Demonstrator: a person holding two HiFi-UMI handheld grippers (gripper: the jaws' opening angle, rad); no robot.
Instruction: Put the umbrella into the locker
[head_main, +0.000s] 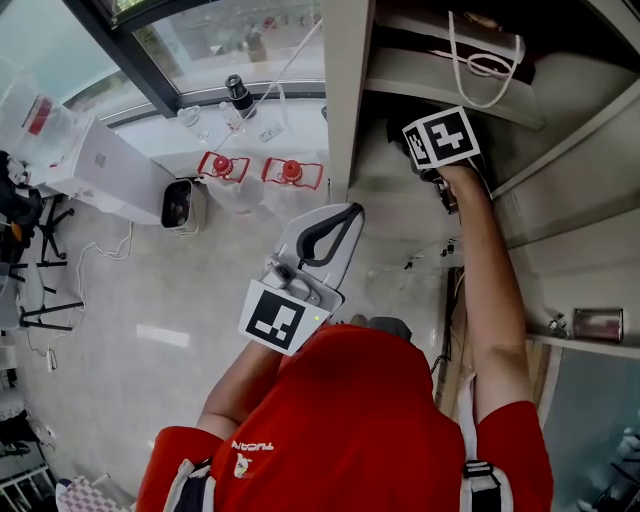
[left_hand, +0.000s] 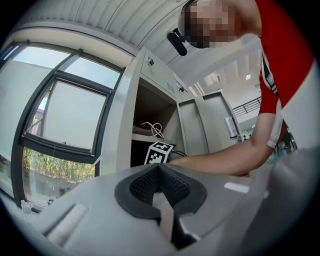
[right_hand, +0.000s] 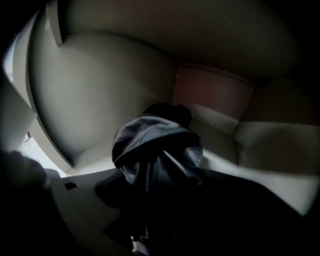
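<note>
The umbrella (right_hand: 155, 155), dark and folded, lies on the pale floor of a locker (head_main: 345, 100) compartment. My right gripper (head_main: 428, 160) reaches into that compartment, its marker cube (head_main: 440, 137) at the opening. In the right gripper view its jaws are dark shapes on either side of the umbrella. Pale shelf floor shows between the left jaw and the cloth, so they stand open around it. My left gripper (head_main: 350, 212) is held in front of the person's body, outside the locker. It is shut (left_hand: 160, 172) with nothing between its pads.
A white cord (head_main: 485, 65) lies on the shelf above. Open locker doors (head_main: 575, 180) stand to the right. On the floor to the left are a small white device (head_main: 180, 203), two red-capped items (head_main: 222, 166), a white box (head_main: 105, 165) and a black tripod (head_main: 40, 270).
</note>
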